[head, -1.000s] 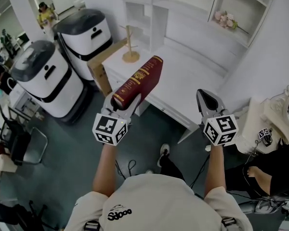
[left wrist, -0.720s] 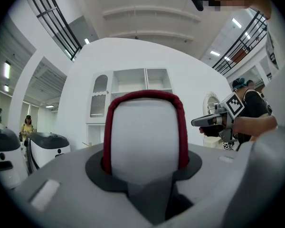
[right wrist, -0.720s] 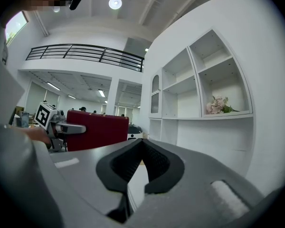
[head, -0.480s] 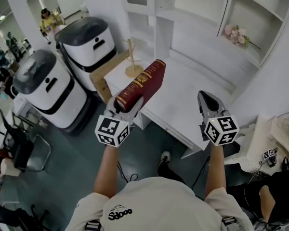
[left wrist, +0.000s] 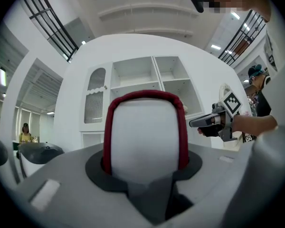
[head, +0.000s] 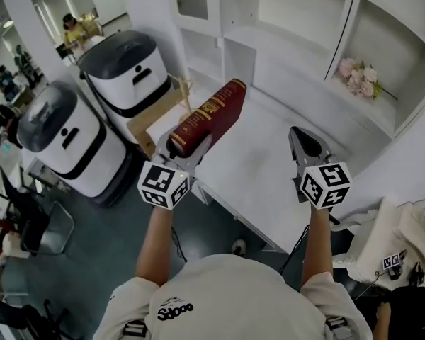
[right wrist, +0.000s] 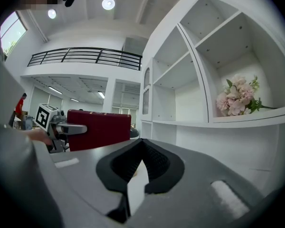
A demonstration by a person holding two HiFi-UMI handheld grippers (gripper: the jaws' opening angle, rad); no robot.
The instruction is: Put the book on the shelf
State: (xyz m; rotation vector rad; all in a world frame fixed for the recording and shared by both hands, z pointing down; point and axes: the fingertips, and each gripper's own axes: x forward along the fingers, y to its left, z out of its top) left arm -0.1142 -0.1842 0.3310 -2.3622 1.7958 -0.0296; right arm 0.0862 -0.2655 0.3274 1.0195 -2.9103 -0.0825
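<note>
A thick dark red book (head: 209, 117) with gold print on its spine points up and away over the white counter (head: 269, 161). My left gripper (head: 188, 151) is shut on its near end. In the left gripper view the book (left wrist: 145, 127) fills the gap between the jaws, page edges facing me. My right gripper (head: 304, 144) hovers to the right over the counter's front edge, shut and holding nothing. The right gripper view shows the book (right wrist: 97, 127) off to the left. The white shelf unit (head: 297, 20) with open compartments rises behind the counter.
Pink flowers (head: 360, 76) lie in the right compartment. A small wooden stand (head: 184, 91) sits at the counter's left end beside a cardboard panel (head: 152, 115). Two white machines with dark lids (head: 124, 62) stand on the floor to the left. People stand far back left.
The shelf and counter have come nearer and lower in view as the person steps forward. Both grippers keep their pose, the book still held up in the left one.
</note>
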